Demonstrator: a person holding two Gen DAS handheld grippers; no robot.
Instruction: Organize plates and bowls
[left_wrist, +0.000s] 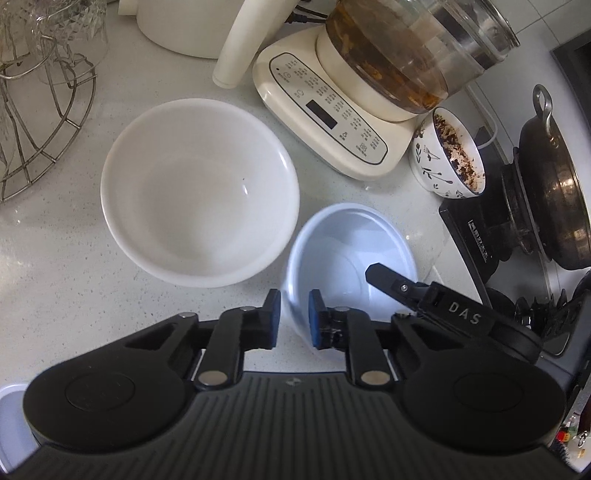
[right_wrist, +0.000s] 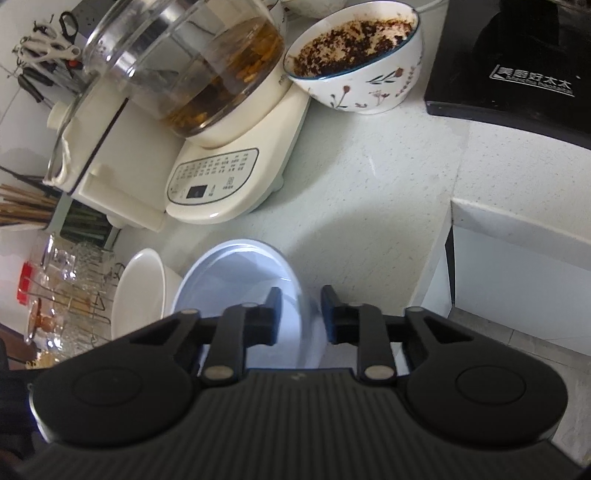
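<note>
Pale speckled kitchen counter (left_wrist: 66, 229), crowded with appliances.

Left wrist view: large white bowl (left_wrist: 199, 192) upright on the counter, empty. Just beside it, toward the dark stove (left_wrist: 476, 236), a pale blue bowl (left_wrist: 351, 258), tilted. Left gripper (left_wrist: 295, 314) clamped on the blue bowl's near rim, blue pads (left_wrist: 274, 321) either side of the wall. Right gripper (left_wrist: 384, 277) reaching into the same bowl from the stove side, one black finger inside the rim; grip not readable from this angle. Behind the white bowl, a cream kettle base (left_wrist: 332, 110) bearing a glass pot (left_wrist: 417, 51) of brown liquid; beyond that base, a flowered bowl (left_wrist: 447, 155) with dark crumbs. Wire rack (left_wrist: 44, 122) on the far side of the white bowl.

Right wrist view: blue bowl (right_wrist: 236, 273) directly ahead, white bowl (right_wrist: 140, 291) touching or nearly touching its side. Right gripper (right_wrist: 301, 314) closed down onto the blue bowl's rim, wall blurred between the black fingers. Kettle base (right_wrist: 229, 184) behind the blue bowl, flowered bowl (right_wrist: 358, 70) further back beside the stove (right_wrist: 509, 74).
</note>
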